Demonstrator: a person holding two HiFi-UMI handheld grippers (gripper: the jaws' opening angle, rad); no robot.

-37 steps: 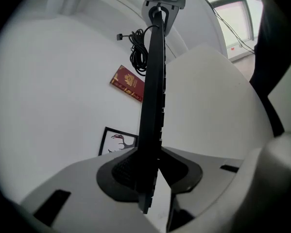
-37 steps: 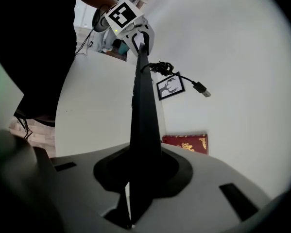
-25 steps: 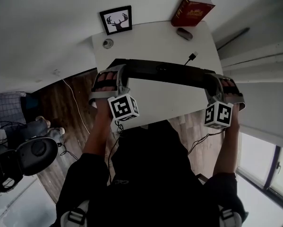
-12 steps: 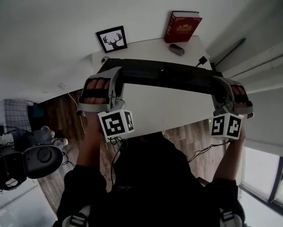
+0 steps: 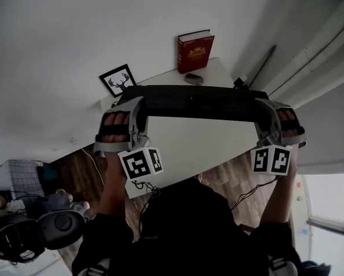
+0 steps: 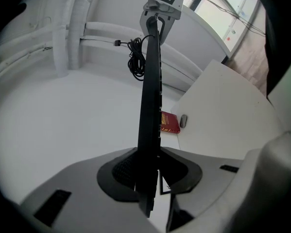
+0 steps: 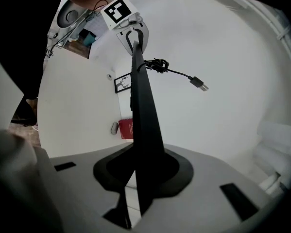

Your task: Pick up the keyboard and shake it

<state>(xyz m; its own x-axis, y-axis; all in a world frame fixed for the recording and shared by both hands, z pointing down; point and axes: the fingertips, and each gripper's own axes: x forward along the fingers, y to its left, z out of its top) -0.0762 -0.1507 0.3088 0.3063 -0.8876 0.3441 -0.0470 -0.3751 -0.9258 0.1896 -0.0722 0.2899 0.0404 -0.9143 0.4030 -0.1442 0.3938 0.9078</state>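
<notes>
Compared with earlier, the long black keyboard (image 5: 194,102) is hanging nearer the red book (image 5: 195,52) above the white table (image 5: 189,145), long axis left-right; left gripper (image 5: 136,109) and right gripper (image 5: 267,114) jaws are clamping its ends.

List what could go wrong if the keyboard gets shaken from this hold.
1. The left gripper and right gripper each pinch only a thin end of the keyboard, which is clear of the table; hard shaking might work it loose and drop it.
2. The unplugged cable hangs free off the keyboard; it may whip about, perhaps striking the upright book or snagging.
</notes>
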